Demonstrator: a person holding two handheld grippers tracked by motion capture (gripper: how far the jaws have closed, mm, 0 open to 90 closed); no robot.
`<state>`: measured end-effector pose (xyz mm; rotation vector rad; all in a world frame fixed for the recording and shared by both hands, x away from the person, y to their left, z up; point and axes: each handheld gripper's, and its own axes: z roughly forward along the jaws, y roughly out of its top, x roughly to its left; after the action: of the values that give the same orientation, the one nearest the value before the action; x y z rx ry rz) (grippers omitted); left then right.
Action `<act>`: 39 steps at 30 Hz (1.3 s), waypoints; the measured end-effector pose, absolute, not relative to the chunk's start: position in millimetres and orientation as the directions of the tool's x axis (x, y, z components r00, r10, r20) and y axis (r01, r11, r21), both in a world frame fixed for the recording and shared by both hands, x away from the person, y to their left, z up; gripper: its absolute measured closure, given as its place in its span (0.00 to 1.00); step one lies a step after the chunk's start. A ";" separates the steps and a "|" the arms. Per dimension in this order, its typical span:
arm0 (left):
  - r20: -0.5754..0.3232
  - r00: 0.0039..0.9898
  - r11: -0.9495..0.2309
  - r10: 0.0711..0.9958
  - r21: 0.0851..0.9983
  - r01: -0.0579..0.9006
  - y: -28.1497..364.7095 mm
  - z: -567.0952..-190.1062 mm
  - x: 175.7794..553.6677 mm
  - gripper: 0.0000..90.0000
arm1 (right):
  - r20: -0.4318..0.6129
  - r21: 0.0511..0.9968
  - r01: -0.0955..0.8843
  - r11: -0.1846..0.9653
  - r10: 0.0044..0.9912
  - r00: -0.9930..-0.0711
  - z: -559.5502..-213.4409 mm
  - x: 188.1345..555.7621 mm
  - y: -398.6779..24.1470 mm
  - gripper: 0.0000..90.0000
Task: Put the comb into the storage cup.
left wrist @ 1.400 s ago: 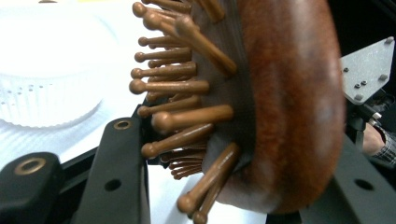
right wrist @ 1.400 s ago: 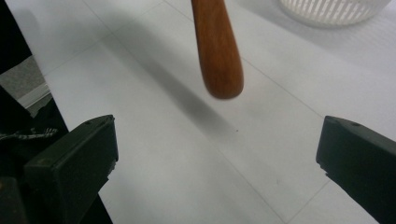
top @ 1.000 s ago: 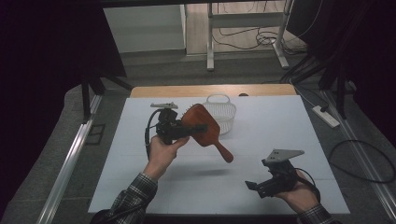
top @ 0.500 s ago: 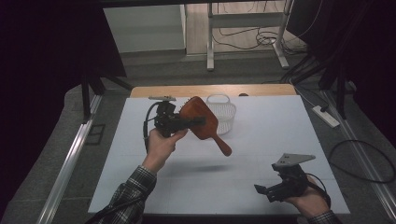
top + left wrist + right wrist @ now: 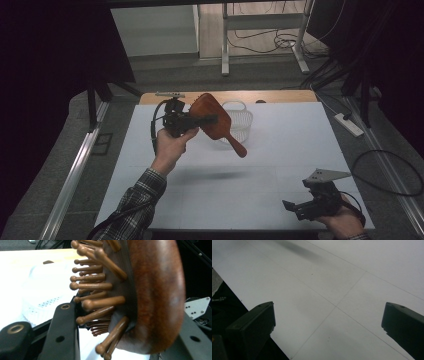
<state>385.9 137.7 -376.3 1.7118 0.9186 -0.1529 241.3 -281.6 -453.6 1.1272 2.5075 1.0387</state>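
Above the far half of the white tabletop (image 5: 280, 150), the left gripper (image 5: 207, 120) carries a wooden hairbrush (image 5: 212, 119) clear of the surface, its jaws clenched on the paddle head, one on the bristle side and one on the smooth back. From that gripper the brush's long axis slopes down and toward the person's right, with the handle end (image 5: 241, 150) hanging lowest and free. A white basket (image 5: 241, 124) stands just beyond and below the gripper, partly hidden behind the brush head, so the likely drop lies a short way ahead and down. In the left gripper view the ball-tipped bristles (image 5: 95, 286) point toward the basket side. At the near right edge of the tabletop the right gripper (image 5: 299, 206) waits with jaws spread and nothing between them, well apart from the brush. The left hand (image 5: 170, 145) is by far the nearer to both brush and basket.
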 end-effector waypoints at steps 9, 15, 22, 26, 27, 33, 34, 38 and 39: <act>-0.528 0.674 -0.050 0.516 0.767 0.639 138.4 -369.4 399.4 0.59 | 0.092 0.670 0.600 0.437 0.753 -0.651 -452.3 233.7 -295.2 0.00; -0.524 0.667 -0.042 0.530 0.770 0.637 138.9 -364.2 407.3 0.59 | 0.095 0.670 0.616 0.416 0.774 -0.626 -450.6 228.9 -303.9 0.00; -0.526 0.652 -0.021 0.546 0.770 0.638 141.9 -361.3 416.3 0.59 | 0.103 0.663 0.637 0.394 0.794 -0.599 -448.9 224.7 -309.8 0.00; -0.525 0.644 -0.016 0.556 0.768 0.640 144.4 -360.1 420.0 0.59 | 0.096 0.657 0.643 0.394 0.802 -0.590 -448.8 224.3 -312.1 0.00; -0.524 0.643 -0.012 0.558 0.770 0.638 145.4 -359.3 420.6 0.59 | 0.096 0.655 0.649 0.388 0.808 -0.581 -448.8 224.0 -312.7 0.00; -0.530 0.627 0.010 0.571 0.768 0.640 150.2 -357.0 425.8 0.59 | 0.082 0.657 0.648 0.386 0.817 -0.570 -448.4 222.1 -313.6 0.00; -0.530 0.627 0.010 0.571 0.768 0.640 150.2 -357.0 425.8 0.59 | 0.082 0.657 0.648 0.386 0.817 -0.570 -448.4 222.1 -313.6 0.00; -0.528 0.619 0.018 0.581 0.769 0.639 151.0 -355.8 430.1 0.59 | 0.073 0.658 0.651 0.379 0.828 -0.556 -448.3 222.1 -315.0 0.00; -0.529 0.617 0.021 0.582 0.769 0.639 151.3 -355.8 431.0 0.59 | 0.072 0.658 0.651 0.378 0.829 -0.554 -448.3 222.2 -315.2 0.00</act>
<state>431.0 151.3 -355.8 1.6446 1.0268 -0.0590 222.2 -315.2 -448.3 1.3084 2.3702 0.9455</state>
